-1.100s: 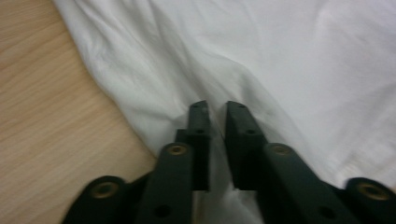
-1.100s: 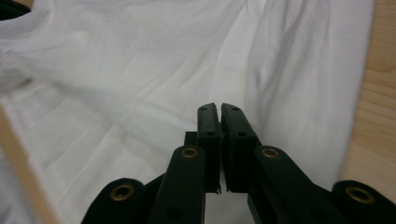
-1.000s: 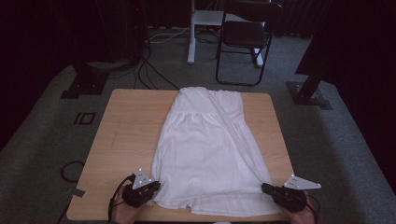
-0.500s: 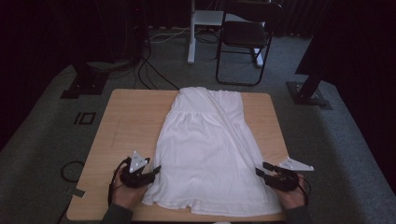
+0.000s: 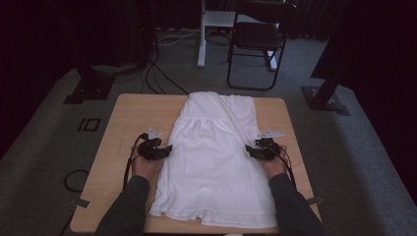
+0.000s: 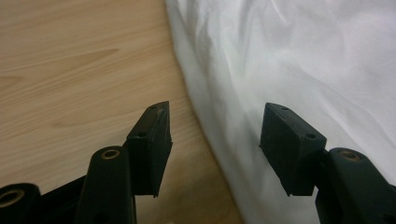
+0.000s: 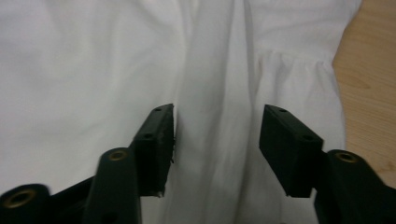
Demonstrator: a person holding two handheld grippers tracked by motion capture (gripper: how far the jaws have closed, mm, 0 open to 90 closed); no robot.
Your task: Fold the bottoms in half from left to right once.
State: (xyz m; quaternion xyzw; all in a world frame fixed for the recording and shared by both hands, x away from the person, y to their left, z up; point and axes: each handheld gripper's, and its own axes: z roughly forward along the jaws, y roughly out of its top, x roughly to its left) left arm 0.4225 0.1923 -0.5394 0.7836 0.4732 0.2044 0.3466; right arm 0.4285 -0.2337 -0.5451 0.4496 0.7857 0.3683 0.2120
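Observation:
A white dress lies flat on the wooden table, hem toward me and bodice at the far edge. My left gripper rests at the dress's left edge about halfway up. Its jaws have just been opening and now stand open, with the edge of the dress running between them, unpressed. My right gripper sits at the right edge, level with the left one. Its jaws have also just been opening and stand open over a fold of the dress, with the gathered waist seam beyond.
Bare tabletop flanks the dress on both sides. Beyond the table stand a black folding chair and a white post. Cables trail over the carpet, and black stand bases sit off the far corners.
Both hands have moved from the hem corners up along the dress's sides to its middle. Both grippers' jaws have opened.

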